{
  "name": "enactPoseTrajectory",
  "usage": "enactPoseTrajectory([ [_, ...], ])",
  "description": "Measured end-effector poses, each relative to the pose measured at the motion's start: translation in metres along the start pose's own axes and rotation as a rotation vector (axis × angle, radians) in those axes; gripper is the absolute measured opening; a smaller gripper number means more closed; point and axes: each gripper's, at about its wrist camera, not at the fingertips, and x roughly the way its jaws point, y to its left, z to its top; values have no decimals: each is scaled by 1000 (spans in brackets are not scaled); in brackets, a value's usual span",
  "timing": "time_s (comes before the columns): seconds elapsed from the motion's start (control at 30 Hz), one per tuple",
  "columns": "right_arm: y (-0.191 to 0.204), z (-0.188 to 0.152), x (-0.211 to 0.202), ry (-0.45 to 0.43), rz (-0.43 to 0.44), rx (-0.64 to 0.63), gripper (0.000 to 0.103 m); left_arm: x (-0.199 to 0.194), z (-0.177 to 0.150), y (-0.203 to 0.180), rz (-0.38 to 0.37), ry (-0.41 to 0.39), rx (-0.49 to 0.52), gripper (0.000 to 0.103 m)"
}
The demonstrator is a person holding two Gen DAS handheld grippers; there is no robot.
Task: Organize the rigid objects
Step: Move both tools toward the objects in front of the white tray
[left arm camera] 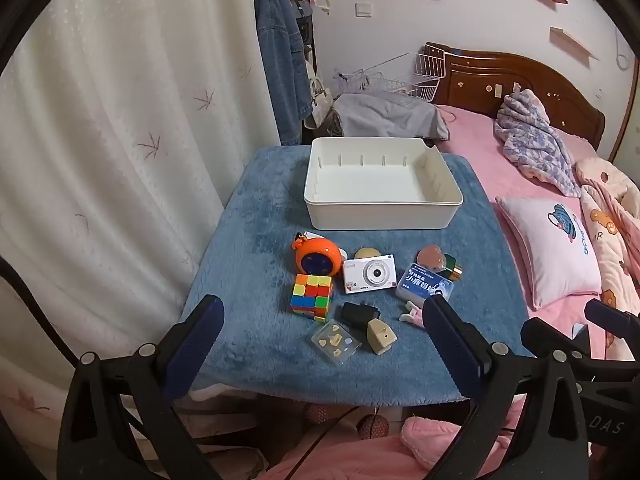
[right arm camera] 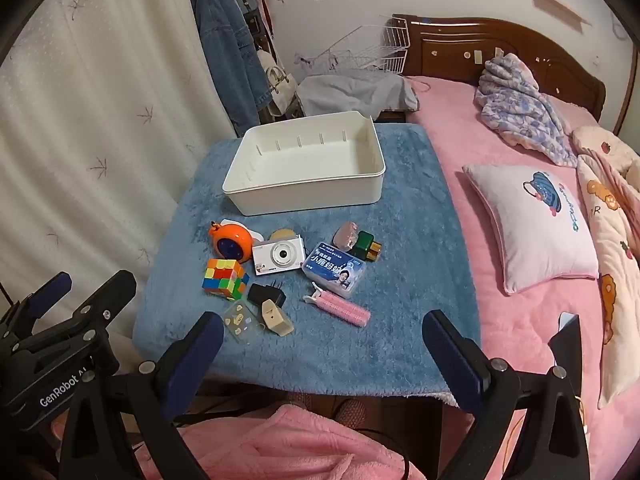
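Observation:
An empty white bin (left arm camera: 320,210) (right arm camera: 256,200) stands at the back of a blue-covered table (left arm camera: 248,248) (right arm camera: 408,240). In front of it lie an orange round toy (left arm camera: 318,258) (right arm camera: 232,242), a white camera (left arm camera: 370,274) (right arm camera: 278,258), a colour cube (left arm camera: 312,298) (right arm camera: 224,278), a blue box (left arm camera: 424,284) (right arm camera: 334,274), a black plug (left arm camera: 358,314) (right arm camera: 266,294), a beige piece (left arm camera: 380,336) (right arm camera: 276,318), a clear case (left arm camera: 336,342) (right arm camera: 242,324) and a pink roller (right arm camera: 344,310). My left gripper (left arm camera: 322,340) and right gripper (right arm camera: 322,354) are open and empty at the table's near edge.
A bed with pink cover (left arm camera: 520,184) (right arm camera: 480,152), a pillow (left arm camera: 556,248) (right arm camera: 536,224) and blankets lies right of the table. A white curtain (left arm camera: 100,140) hangs on the left. Clothes and a wire rack (left arm camera: 400,76) stand behind the table.

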Motion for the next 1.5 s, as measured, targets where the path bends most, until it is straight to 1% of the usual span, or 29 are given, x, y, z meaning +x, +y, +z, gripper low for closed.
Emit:
enactPoseTrajectory([
  [0.07,0,0,0,-2,-3,-2,100,0,0,0,7,-7,-2,100],
  [0.1,0,0,0,-2,-3,-2,100,-1,0,0,6,-27,-7,100],
  [0.2,0,0,-1,-6,-1,-2,100,0,0,0,3,-6,-7,100],
  [0.33,-1,1,-1,-6,-2,-3,100,1,0,1,-4,-4,-10,100],
  [0.43,-3,0,-1,-5,-4,-6,100,-6,0,1,-11,-7,-15,100],
  [0.63,-3,2,-1,-6,-10,-7,100,-6,2,3,-9,-12,-19,100],
  [0.77,-2,2,-2,-5,-11,-8,100,0,4,-1,0,3,-29,99],
  [0.9,-9,3,-3,-6,-6,-22,100,-1,3,-2,9,4,-40,99],
  [1.17,-13,3,-1,13,-2,-37,100,3,-1,2,13,30,-89,99],
  [1.33,-15,-1,3,38,0,-38,100,7,-1,-3,-11,53,-76,99],
  [1.5,-17,-1,10,73,9,-23,100,18,-3,-7,-40,99,-52,100],
])
